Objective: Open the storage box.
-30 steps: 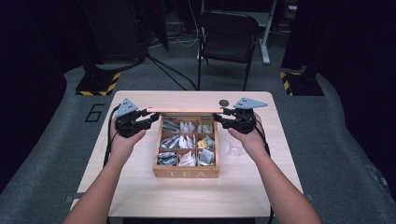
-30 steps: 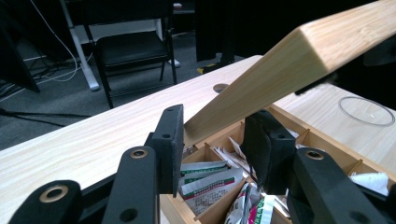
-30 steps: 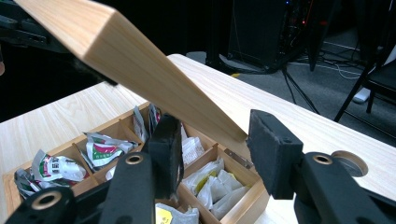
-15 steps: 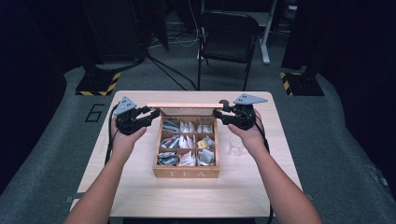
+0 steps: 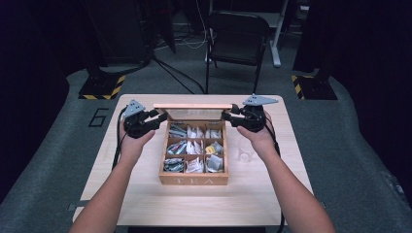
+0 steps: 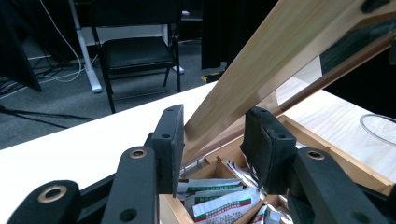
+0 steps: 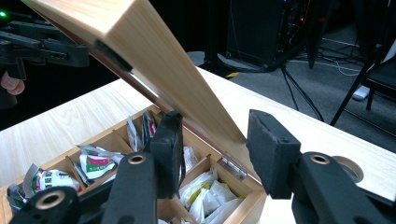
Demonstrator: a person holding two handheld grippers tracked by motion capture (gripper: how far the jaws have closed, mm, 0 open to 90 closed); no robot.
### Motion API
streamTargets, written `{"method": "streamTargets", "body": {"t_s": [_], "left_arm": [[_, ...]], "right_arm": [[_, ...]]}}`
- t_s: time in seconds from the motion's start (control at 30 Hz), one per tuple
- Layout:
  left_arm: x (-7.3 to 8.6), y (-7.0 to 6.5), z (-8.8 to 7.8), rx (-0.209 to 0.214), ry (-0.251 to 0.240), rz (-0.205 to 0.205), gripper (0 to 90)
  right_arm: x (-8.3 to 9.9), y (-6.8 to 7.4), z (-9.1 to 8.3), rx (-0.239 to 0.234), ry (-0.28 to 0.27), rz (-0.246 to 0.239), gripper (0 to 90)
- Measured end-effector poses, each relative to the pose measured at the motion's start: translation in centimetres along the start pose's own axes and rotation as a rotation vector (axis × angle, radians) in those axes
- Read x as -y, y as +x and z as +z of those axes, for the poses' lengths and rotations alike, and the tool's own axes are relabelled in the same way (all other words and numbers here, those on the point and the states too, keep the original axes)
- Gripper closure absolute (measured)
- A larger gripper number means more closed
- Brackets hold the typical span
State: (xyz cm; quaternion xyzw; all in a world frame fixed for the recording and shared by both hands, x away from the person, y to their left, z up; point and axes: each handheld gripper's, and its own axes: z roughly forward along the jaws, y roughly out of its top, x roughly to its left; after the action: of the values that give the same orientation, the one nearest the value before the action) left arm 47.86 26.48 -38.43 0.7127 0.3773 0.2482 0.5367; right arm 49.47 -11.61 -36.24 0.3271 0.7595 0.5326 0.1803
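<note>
High view: wooden tea box (image 5: 194, 179) mid-table (image 5: 145, 204), lid (image 5: 193, 106) raised at its far edge; nine compartments hold tea sachets (image 5: 194, 148). My left gripper (image 5: 158, 119) and right gripper (image 5: 227, 116) meet the lid's ends.

Left gripper view: jaws straddle the lid's edge (image 6: 261, 70); clamped, I judge. Sachets (image 6: 219, 205) below.

Right gripper view: jaws apart around the lid (image 7: 154, 70), one pad (image 7: 273, 154) clear of the wood. White and green sachets (image 7: 98, 163) in the cells.

Bright overhead light on the table (image 5: 145, 204), dark, soft-focus surroundings.
</note>
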Motion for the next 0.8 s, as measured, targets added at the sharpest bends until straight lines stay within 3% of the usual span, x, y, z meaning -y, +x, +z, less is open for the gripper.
{"method": "streamTargets", "body": {"t_s": [0.23,0.6,0.8], "left_arm": [[0.0,0.1,0.2,-0.005,-0.008,0.007,60.0],[-0.9,0.4,0.6,-0.011,0.019,0.014,60.7],[-0.9,0.6,0.8,-0.013,0.0,0.004,60.8]], "right_arm": [[0.0,-0.2,0.2,-0.001,-0.017,0.003,56.0],[-0.6,-0.7,0.5,0.001,-0.016,0.008,55.9],[-0.4,-1.3,0.8,-0.009,-0.022,0.023,53.9]]}}
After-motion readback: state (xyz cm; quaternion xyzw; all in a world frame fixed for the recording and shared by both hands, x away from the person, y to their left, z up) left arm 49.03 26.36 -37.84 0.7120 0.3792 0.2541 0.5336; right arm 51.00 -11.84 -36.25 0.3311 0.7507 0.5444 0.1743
